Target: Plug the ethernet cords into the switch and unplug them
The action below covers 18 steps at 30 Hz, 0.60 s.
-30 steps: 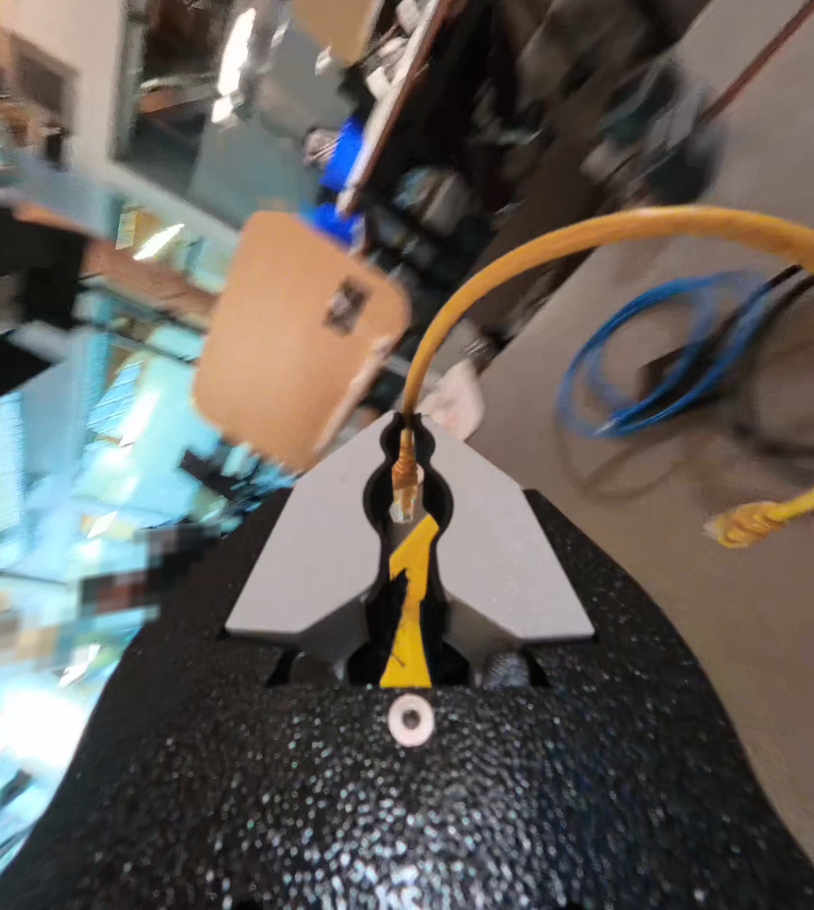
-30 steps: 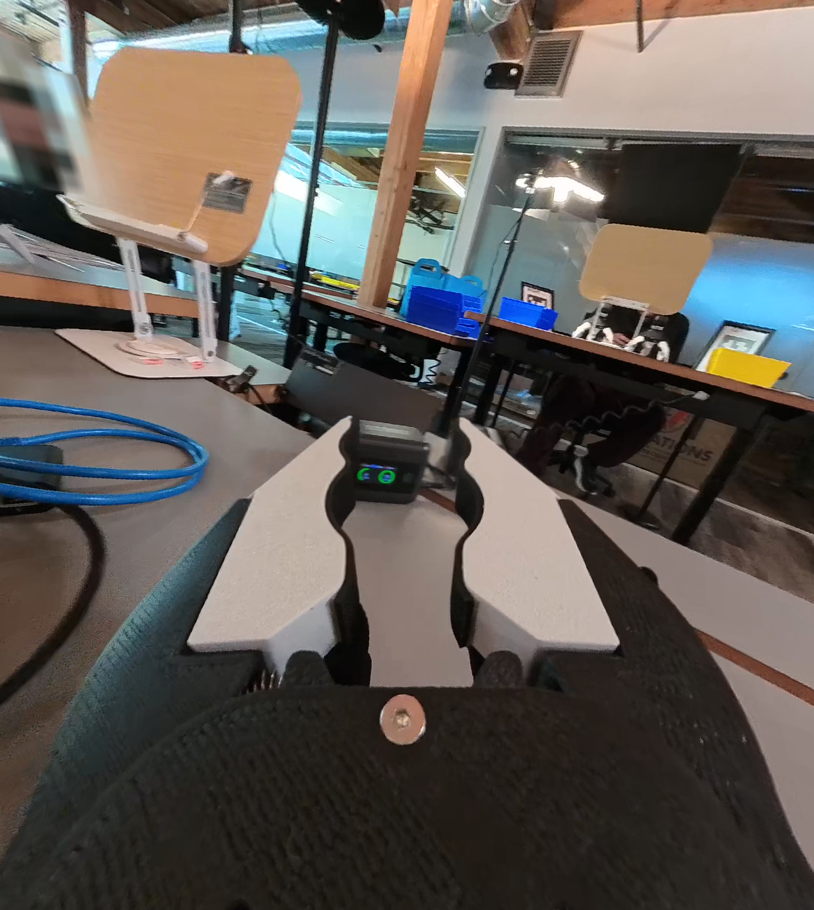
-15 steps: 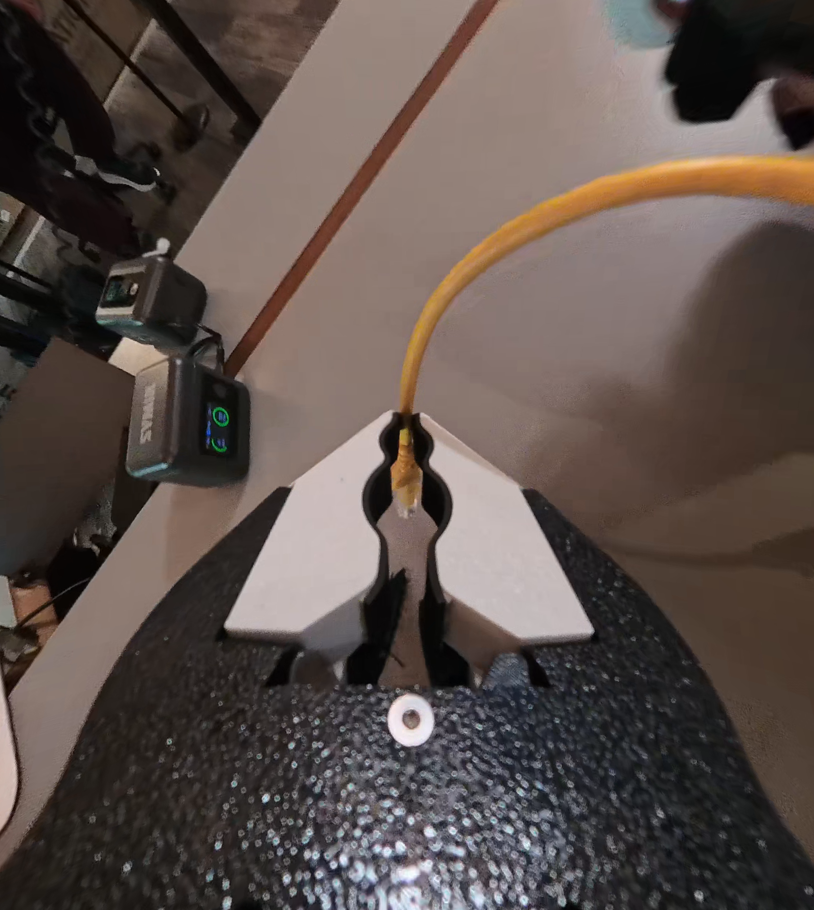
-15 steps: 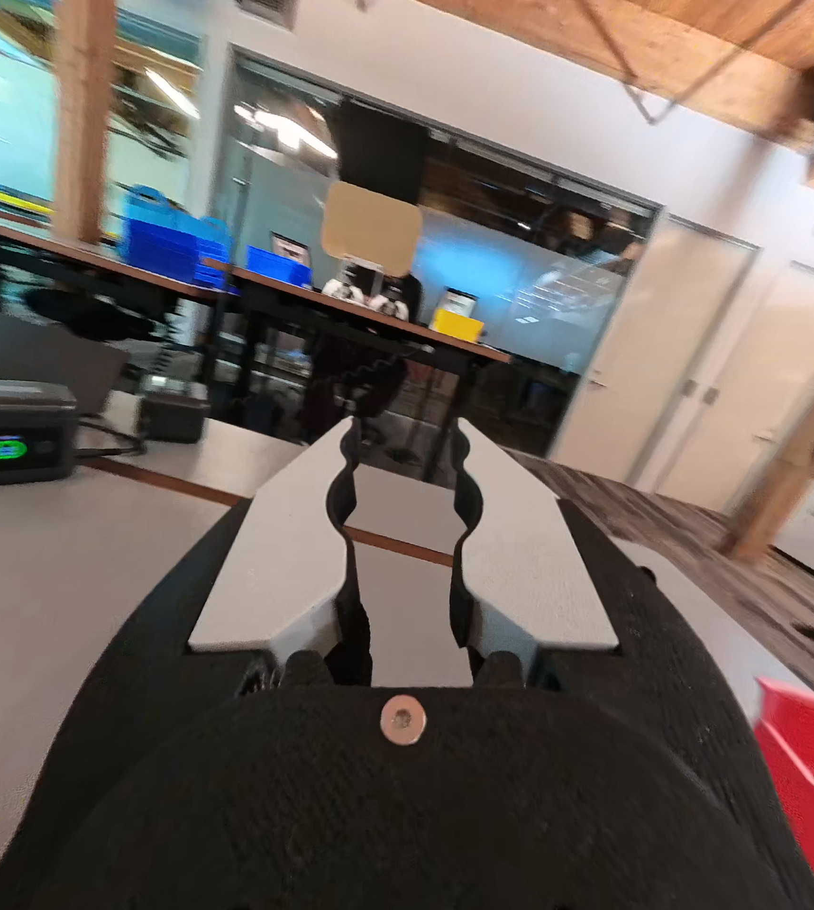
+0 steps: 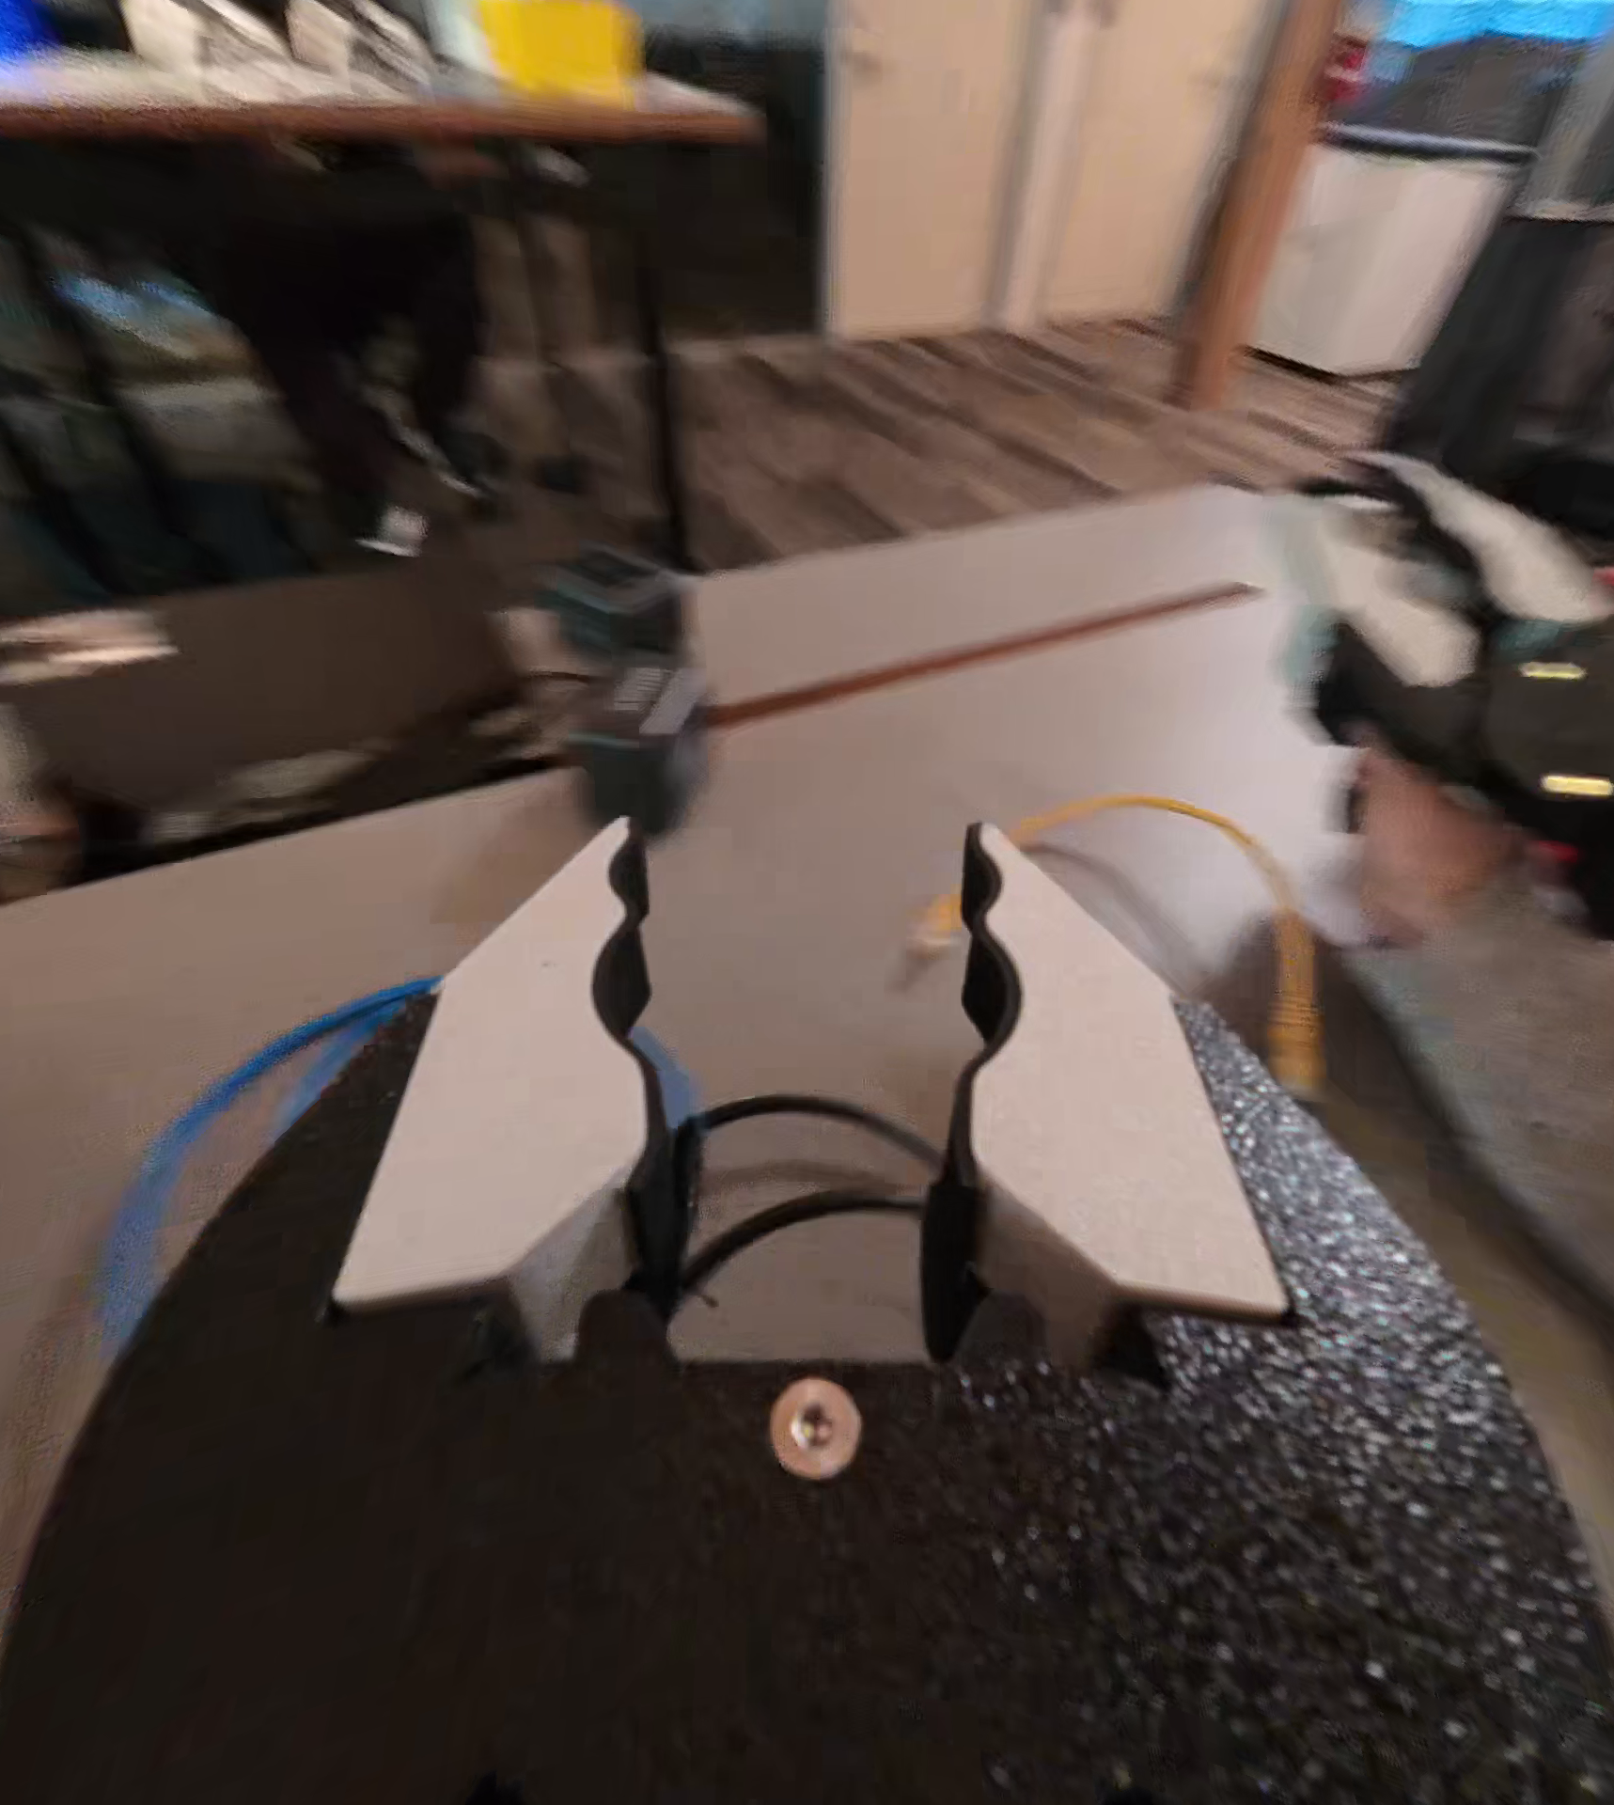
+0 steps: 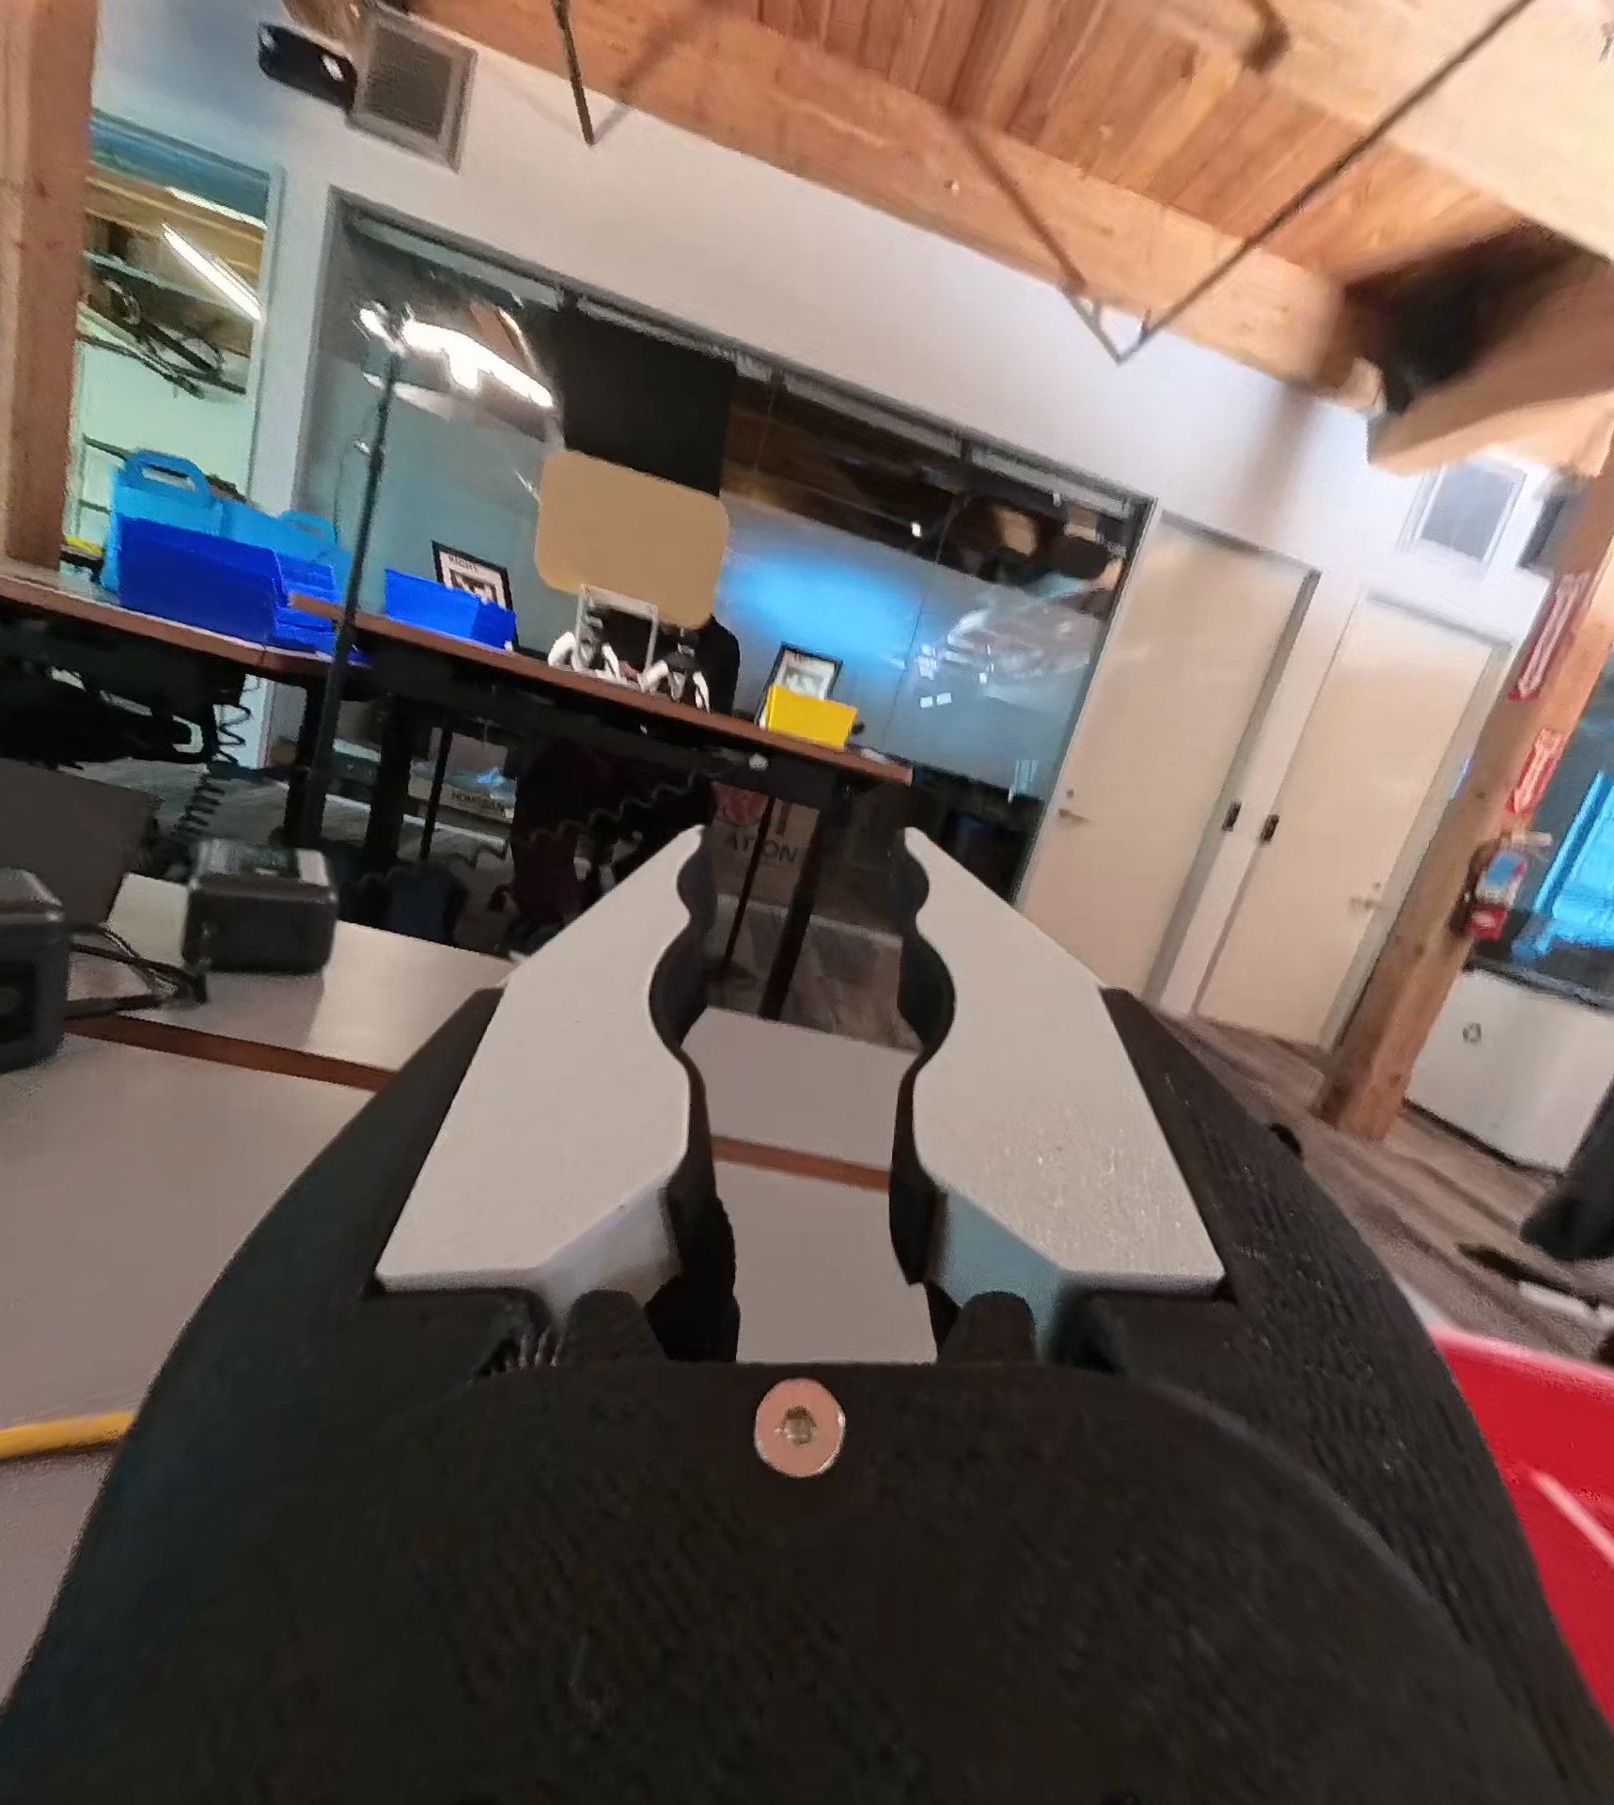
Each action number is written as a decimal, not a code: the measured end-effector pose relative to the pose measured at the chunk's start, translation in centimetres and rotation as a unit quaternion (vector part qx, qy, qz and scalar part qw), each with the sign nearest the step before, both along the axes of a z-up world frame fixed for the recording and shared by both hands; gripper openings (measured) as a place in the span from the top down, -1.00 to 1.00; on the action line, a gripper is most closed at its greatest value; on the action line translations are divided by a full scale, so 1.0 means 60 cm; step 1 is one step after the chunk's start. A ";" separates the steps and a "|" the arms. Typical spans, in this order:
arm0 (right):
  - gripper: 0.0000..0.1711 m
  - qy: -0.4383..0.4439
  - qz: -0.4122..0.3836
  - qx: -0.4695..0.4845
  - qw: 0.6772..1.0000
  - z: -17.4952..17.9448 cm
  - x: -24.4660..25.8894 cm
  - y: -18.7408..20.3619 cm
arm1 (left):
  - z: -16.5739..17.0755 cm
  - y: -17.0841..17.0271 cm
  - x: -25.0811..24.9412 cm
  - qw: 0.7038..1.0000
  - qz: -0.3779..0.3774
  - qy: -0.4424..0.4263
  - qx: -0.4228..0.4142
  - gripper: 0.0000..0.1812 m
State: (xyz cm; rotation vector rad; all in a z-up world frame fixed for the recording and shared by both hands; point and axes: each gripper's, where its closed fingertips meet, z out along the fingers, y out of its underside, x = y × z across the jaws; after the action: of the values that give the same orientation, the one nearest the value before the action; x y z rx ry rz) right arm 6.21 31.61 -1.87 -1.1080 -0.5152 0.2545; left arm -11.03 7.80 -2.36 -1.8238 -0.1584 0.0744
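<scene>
**Both tongs empty, yellow cord loose on the worktop**

Through my left wrist view, my left tongs (image 5: pixel 801 850) are spread wide with nothing between them. The thin yellow ethernet cord (image 5: pixel 1257 879) lies slack on the pale grey worktop (image 5: pixel 197 977) just past my right-hand finger, arcing over so that both moulded plugs rest on the surface, one near the finger's tip, the other farther right. A blue ethernet cord (image 5: pixel 197 1104) loops out from behind my left-hand finger, and a thin black cable (image 5: pixel 812 1113) crosses the gap. My right tongs (image 5: pixel 1467 674) show blurred at the far right. The view is smeared, and I cannot make out the switch.

I judge the cord light and floppy, with some spring in its curve, so gripping mid-length would let the end swing. The stiff plug boot is where to pinch, gently, since the latch tab looks fragile.

Half a second ago these tongs were closed on one yellow plug, held up; now they have let go and the cord is down.

In my right wrist view, my right tongs (image 6: pixel 801 850) are parted and empty above the worktop (image 6: pixel 99 1221), as before; a stretch of yellow cord (image 6: pixel 12 1441) has appeared at lower left.
</scene>
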 end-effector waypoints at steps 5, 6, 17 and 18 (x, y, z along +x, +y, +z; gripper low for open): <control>0.67 -0.009 0.110 0.096 0.989 0.069 -0.047 -0.098 | -0.034 -0.135 -0.182 0.983 0.162 0.077 0.045 0.44; 0.68 -0.022 0.153 0.104 0.983 0.077 -0.070 -0.126 | -0.049 -0.147 -0.198 0.981 0.170 0.082 0.050 0.46; 0.44 -0.292 0.482 -0.093 0.821 -0.074 -0.274 -0.398 | -0.150 -0.120 -0.170 0.979 0.034 0.195 -0.049 0.57; 0.40 -0.308 0.466 -0.089 0.825 -0.094 -0.286 -0.396 | -0.150 -0.117 -0.161 0.980 0.018 0.193 -0.045 0.57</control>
State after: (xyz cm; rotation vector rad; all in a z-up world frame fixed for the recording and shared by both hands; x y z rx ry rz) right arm -10.96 7.86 -7.53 -1.0304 -1.6499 0.8192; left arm -20.67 0.79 -11.38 -1.8602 0.0876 0.4655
